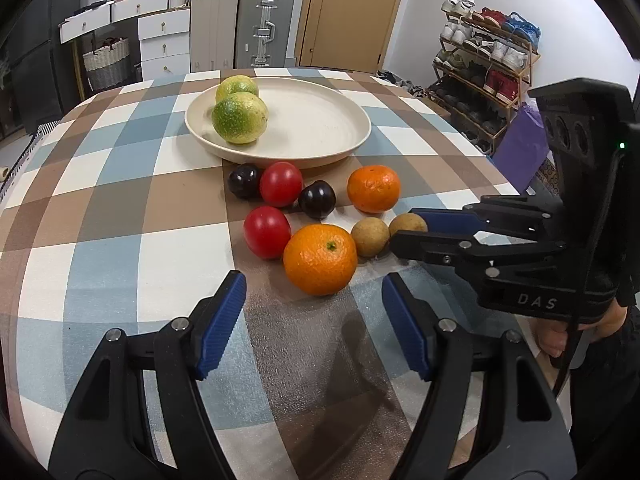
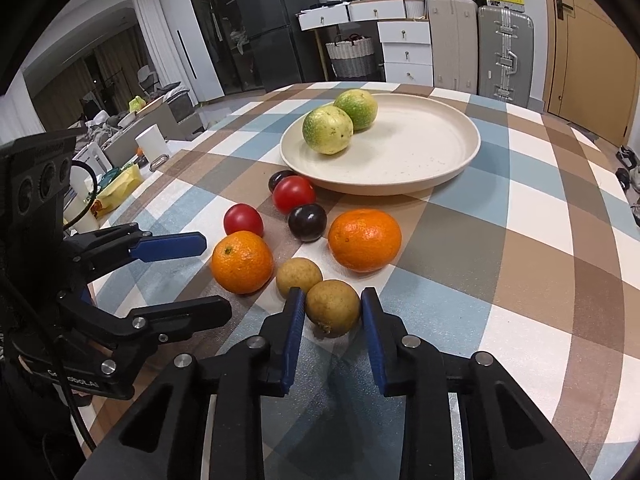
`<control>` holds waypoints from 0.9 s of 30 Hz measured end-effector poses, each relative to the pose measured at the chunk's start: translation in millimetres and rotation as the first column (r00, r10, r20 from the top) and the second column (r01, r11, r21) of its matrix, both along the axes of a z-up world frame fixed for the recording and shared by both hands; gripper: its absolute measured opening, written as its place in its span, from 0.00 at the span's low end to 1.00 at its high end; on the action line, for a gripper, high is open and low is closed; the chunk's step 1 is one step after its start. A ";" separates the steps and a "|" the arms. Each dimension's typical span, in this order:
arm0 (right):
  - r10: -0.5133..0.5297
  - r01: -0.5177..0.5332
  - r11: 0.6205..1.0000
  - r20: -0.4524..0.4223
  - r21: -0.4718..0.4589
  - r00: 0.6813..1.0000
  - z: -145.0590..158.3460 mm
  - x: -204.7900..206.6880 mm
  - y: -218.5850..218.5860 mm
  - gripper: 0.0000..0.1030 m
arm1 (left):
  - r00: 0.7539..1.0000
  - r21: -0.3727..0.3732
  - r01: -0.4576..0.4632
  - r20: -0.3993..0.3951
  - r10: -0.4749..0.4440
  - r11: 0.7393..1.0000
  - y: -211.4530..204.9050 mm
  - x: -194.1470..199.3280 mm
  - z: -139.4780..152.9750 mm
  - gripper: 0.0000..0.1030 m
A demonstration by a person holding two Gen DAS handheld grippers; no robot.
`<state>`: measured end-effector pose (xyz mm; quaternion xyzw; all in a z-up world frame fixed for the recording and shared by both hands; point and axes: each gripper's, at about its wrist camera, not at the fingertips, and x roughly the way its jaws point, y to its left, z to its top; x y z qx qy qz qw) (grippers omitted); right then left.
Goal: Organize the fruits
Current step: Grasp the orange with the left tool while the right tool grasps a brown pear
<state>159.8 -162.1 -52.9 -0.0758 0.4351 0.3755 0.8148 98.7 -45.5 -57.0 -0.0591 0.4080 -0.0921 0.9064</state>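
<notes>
While the right tongs (image 2: 329,312) are clamped on the nearer brown fruit (image 2: 333,307), both blue pads pressed to its sides, that fruit is seen resting on the checked bench (image 2: 520,240) at about 6 o'clock of the loose fruit cluster, not visibly lifted. The left tongs (image 1: 314,320) are held apart and empty, poised just short of the near orange (image 1: 320,259), nothing between the pads. In the right wrist view a second brown fruit (image 2: 298,276) lies just beside the gripped one at its 10 o'clock, apparently touching it. Two red tomatoes (image 1: 281,183), two dark plums (image 1: 317,199) and a second orange (image 1: 373,188) are scattered between the brown fruits and the cream plate (image 1: 320,120), which sits at 12 o'clock of the cluster. Two green-yellow citrus (image 1: 239,117) are already placed on the plate, at its 9 to 10 o'clock side; the remainder of the plate is bare. Step in hand is judged to be the pickup of the brown fruit, with sorting at an early stage: eight pieces are left on the bench. Next move is judged to call for a straight lift clear of the neighbouring brown fruit and orange, then a carry toward 12 o'clock over the cluster and a release on the bare part of the plate. A roll of the neighbour is to be expected when contact is broken.
</notes>
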 end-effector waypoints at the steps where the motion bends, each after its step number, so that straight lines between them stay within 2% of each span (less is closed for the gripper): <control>1: 0.001 -0.001 1.000 0.003 0.004 1.000 0.6 -0.5 -0.4 0.29 | 1.000 0.000 0.001 -0.001 -0.001 1.000 -0.1 0.2 -0.3 0.67; 12: -0.049 0.047 0.997 0.021 0.058 0.999 7.9 1.1 -12.5 0.29 | 0.999 0.010 -0.028 -0.019 0.028 1.000 -5.7 8.1 -3.3 0.66; 22: -0.050 0.049 0.997 0.022 0.053 0.998 9.1 0.3 -13.9 0.29 | 0.998 0.002 -0.040 -0.045 0.040 0.999 -16.2 18.3 -7.6 0.52; 27: -0.052 0.051 0.997 0.021 0.052 0.998 9.2 0.3 -14.5 0.29 | 0.997 0.002 -0.055 -0.047 0.055 0.999 -14.6 20.0 -8.0 0.51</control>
